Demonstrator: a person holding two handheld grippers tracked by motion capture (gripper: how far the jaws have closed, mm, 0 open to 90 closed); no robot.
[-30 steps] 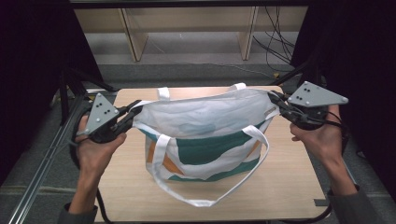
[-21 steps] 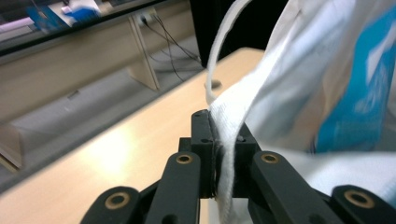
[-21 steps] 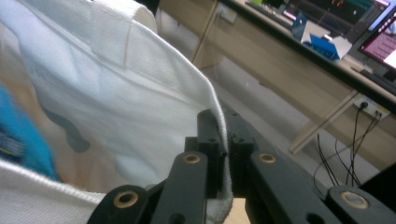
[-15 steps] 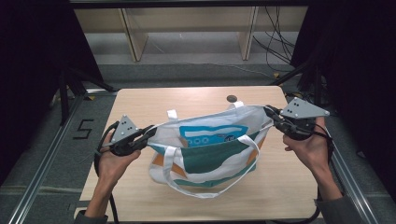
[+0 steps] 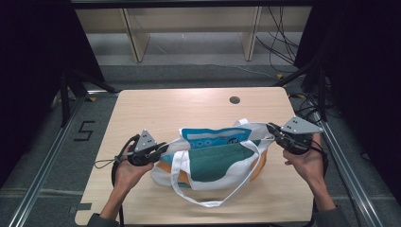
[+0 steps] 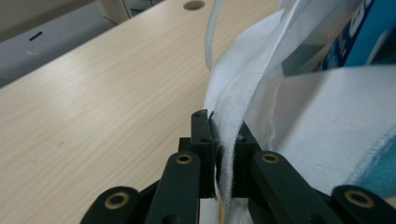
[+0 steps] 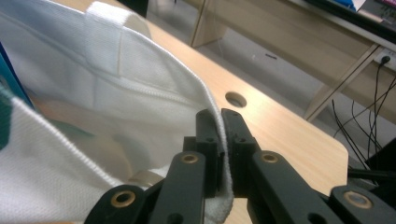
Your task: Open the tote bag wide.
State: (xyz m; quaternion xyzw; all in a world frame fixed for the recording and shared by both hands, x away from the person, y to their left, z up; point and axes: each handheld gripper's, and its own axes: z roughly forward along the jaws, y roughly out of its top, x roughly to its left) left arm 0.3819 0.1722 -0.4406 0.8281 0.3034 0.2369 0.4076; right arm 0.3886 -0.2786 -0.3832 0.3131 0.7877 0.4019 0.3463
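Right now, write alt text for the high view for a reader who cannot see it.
A person's two hand-held grippers stretch a white tote bag with teal and orange print over a pale wooden table, the left gripper and right gripper each clamped on one end of its rim. A white strap loops toward the table's near edge.

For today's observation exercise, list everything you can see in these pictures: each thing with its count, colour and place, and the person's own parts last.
tote bag: one, white with teal, blue and orange print, lying on the table's near half, stretched between the two grippers
bag handles: two, white; one loops toward the near edge, one peeks out behind the bag
table: one, light wood, centre, with a round hole near its far edge
shelf unit: one, pale wood, beyond the table
cables: several, dark, floor at far right
left gripper: one, black, fingers shut on the bag's left rim
right gripper: one, black, fingers shut on the bag's right rim
hands: two, holding the grippers
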